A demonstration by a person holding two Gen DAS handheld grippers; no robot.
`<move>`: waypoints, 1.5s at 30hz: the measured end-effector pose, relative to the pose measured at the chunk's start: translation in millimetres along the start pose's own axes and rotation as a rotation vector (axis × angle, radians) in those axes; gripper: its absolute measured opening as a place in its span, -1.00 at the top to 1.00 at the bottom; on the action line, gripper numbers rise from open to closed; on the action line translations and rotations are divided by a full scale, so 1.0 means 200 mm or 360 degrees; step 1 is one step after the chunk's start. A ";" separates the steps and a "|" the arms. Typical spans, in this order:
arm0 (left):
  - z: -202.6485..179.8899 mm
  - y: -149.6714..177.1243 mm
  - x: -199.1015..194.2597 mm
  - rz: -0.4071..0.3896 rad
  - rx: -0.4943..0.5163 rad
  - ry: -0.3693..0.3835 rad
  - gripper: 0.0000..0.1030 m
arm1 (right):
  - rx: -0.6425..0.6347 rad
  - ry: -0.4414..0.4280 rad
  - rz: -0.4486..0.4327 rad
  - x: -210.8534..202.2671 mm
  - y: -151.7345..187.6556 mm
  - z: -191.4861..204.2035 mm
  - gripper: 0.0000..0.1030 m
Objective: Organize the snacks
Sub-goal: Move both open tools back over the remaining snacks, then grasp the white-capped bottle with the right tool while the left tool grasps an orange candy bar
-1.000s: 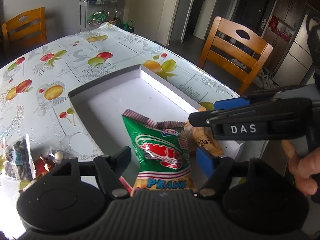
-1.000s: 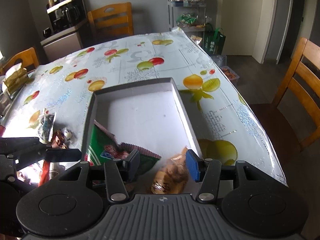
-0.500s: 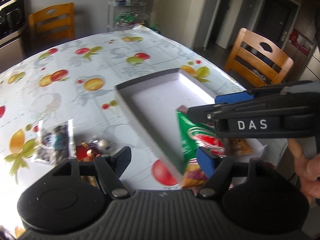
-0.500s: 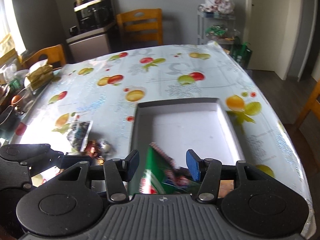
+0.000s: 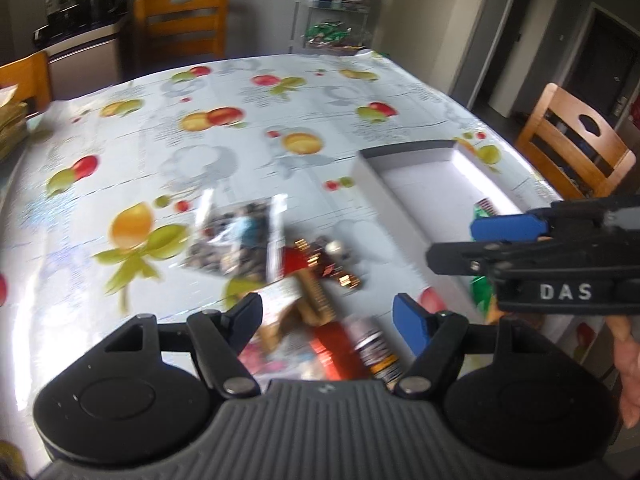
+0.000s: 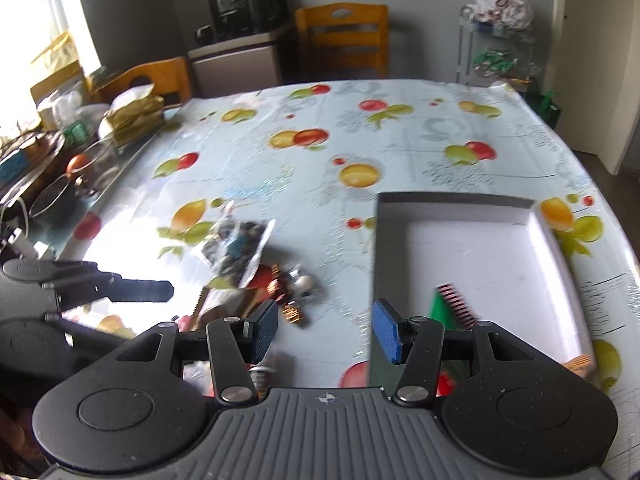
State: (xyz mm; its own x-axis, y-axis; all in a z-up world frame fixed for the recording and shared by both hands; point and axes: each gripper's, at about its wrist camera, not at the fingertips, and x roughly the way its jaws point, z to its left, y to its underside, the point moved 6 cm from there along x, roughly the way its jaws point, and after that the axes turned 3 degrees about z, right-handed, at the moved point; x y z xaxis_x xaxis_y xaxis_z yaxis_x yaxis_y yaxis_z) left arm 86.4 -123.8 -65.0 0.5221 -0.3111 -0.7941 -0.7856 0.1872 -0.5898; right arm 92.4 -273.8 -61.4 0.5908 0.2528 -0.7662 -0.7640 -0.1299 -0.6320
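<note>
My left gripper (image 5: 328,316) stands open above a loose pile of snacks on the fruit-print tablecloth. The pile holds a clear bag of dark pieces (image 5: 236,240), red and gold wrapped sweets (image 5: 320,264) and a small printed pack (image 5: 376,348). Nothing sits between the left pads. To the right lies the shallow white tray (image 5: 424,184) with the green prawn bag (image 6: 444,312) and an orange snack bag (image 6: 580,362) in its near end. My right gripper (image 6: 324,326) is open and empty over the cloth between the pile and the tray (image 6: 480,248).
Wooden chairs (image 5: 576,140) stand around the table, and a wire rack (image 6: 500,52) with bags is at the back. Dishes, packets and a bowl (image 6: 52,196) crowd the table's far left side. The table edge drops off just right of the tray.
Both grippers have swung left, from over the tray's near end to the loose snack pile. The green bag and the orange bag stay in the tray. Both stay open and empty.
</note>
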 end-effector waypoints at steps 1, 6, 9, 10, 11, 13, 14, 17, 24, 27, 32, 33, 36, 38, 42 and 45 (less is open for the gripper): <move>0.03 0.02 -0.01 0.0006 -0.0004 -0.0008 -0.39 | -0.0006 -0.0007 0.0011 0.02 0.01 0.02 -0.03; 0.17 0.13 -0.04 0.0048 0.0000 -0.0021 -0.39 | -0.0023 -0.0024 0.0079 0.07 0.10 0.10 -0.03; 0.22 0.19 -0.06 0.0076 0.0024 -0.0022 -0.39 | -0.0034 -0.0033 0.0108 0.08 0.15 0.13 -0.02; 0.24 0.20 -0.07 0.0083 0.0030 -0.0018 -0.39 | -0.0036 -0.0033 0.0117 0.09 0.17 0.14 -0.02; 0.25 0.21 -0.07 0.0089 0.0036 -0.0015 -0.39 | -0.0037 -0.0034 0.0124 0.09 0.18 0.15 -0.02; 0.26 0.23 -0.08 0.0094 0.0056 -0.0009 -0.39 | -0.0034 -0.0037 0.0140 0.10 0.20 0.16 -0.01; 0.26 0.24 -0.08 0.0099 0.0064 -0.0008 -0.39 | -0.0036 -0.0035 0.0146 0.11 0.21 0.17 -0.01; 0.26 0.26 -0.08 0.0119 0.0081 -0.0001 -0.39 | -0.0034 -0.0030 0.0166 0.12 0.24 0.18 -0.01; 0.24 0.32 -0.05 0.0171 0.0072 -0.0003 -0.39 | -0.0046 -0.0018 0.0199 0.16 0.28 0.19 0.00; 0.24 0.34 -0.03 0.0190 0.0055 -0.0006 -0.39 | -0.0058 -0.0012 0.0221 0.17 0.30 0.19 0.00; 0.24 0.38 -0.02 0.0212 0.0038 -0.0003 -0.39 | -0.0080 -0.0007 0.0256 0.21 0.33 0.20 0.01; 0.24 0.38 -0.02 0.0214 0.0037 -0.0006 -0.39 | -0.0083 -0.0005 0.0261 0.22 0.33 0.20 0.01; 0.25 0.39 -0.01 0.0220 0.0027 -0.0012 -0.39 | -0.0095 0.0002 0.0268 0.24 0.33 0.21 0.01; 0.26 0.39 0.00 0.0226 0.0022 -0.0019 -0.39 | -0.0104 0.0004 0.0275 0.25 0.33 0.21 0.01; 0.25 0.40 0.02 0.0238 0.0020 0.0001 -0.39 | -0.0122 0.0009 0.0290 0.27 0.33 0.22 0.01; 0.24 0.40 0.03 0.0246 0.0021 0.0015 -0.39 | -0.0128 0.0013 0.0301 0.28 0.33 0.21 0.01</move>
State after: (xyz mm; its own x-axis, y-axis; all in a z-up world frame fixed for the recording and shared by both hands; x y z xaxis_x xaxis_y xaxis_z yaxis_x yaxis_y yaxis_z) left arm 43.0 -66.3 -124.6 0.3922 -0.2861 -0.8743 -0.8518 0.2459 -0.4626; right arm 63.3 -227.3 -141.2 0.4411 0.2086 -0.8729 -0.8387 -0.2503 -0.4836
